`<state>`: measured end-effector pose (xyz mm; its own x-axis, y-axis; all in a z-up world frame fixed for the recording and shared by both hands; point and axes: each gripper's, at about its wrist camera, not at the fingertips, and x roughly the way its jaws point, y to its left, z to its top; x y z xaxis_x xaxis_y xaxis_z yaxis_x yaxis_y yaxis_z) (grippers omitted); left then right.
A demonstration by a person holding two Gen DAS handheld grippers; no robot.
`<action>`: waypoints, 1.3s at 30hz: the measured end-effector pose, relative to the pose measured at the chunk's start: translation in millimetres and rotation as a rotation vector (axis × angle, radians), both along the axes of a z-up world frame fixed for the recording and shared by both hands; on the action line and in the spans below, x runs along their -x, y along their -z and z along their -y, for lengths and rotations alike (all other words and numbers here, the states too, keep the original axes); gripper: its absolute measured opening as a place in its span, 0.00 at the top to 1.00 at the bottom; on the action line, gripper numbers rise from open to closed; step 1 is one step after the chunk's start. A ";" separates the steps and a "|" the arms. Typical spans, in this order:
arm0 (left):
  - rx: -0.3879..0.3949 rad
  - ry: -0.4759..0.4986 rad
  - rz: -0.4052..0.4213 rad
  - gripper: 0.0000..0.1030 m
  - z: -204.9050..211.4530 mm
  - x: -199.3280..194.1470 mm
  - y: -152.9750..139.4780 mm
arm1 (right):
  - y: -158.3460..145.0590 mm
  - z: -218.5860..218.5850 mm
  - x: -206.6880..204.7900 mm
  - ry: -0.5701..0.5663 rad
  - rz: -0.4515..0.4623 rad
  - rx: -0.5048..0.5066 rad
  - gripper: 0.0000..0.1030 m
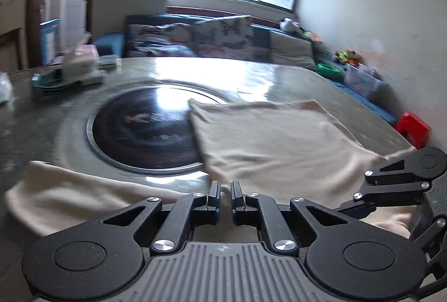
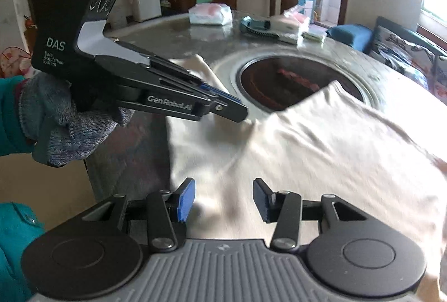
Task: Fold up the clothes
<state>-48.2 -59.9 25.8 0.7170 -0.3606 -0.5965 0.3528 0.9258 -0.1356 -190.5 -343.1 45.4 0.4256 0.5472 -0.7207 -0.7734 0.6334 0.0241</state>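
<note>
A cream garment lies on the round table, folded over on itself, with one part trailing left along the near edge. It also fills the right wrist view. My left gripper is nearly shut, a thin gap between its fingers, pinching the cloth's near edge. In the right wrist view the left gripper pinches a raised fold. My right gripper is open above the cloth, holding nothing; its linkage shows in the left wrist view.
A dark round inset sits in the table's middle, partly under the cloth. Boxes and a tray stand at the far left. A sofa with cushions lies beyond. A red stool stands at right.
</note>
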 end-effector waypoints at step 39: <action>-0.094 0.098 0.038 0.90 -1.9 37.9 -3.6 | 7.8 -14.6 29.8 -0.094 0.003 -0.024 0.54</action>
<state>-86.2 -58.0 29.4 0.7039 -0.3740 -0.6039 0.4454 0.8947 -0.0350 -220.3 -328.5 37.6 0.3738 0.6018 -0.7058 -0.8295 0.5573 0.0359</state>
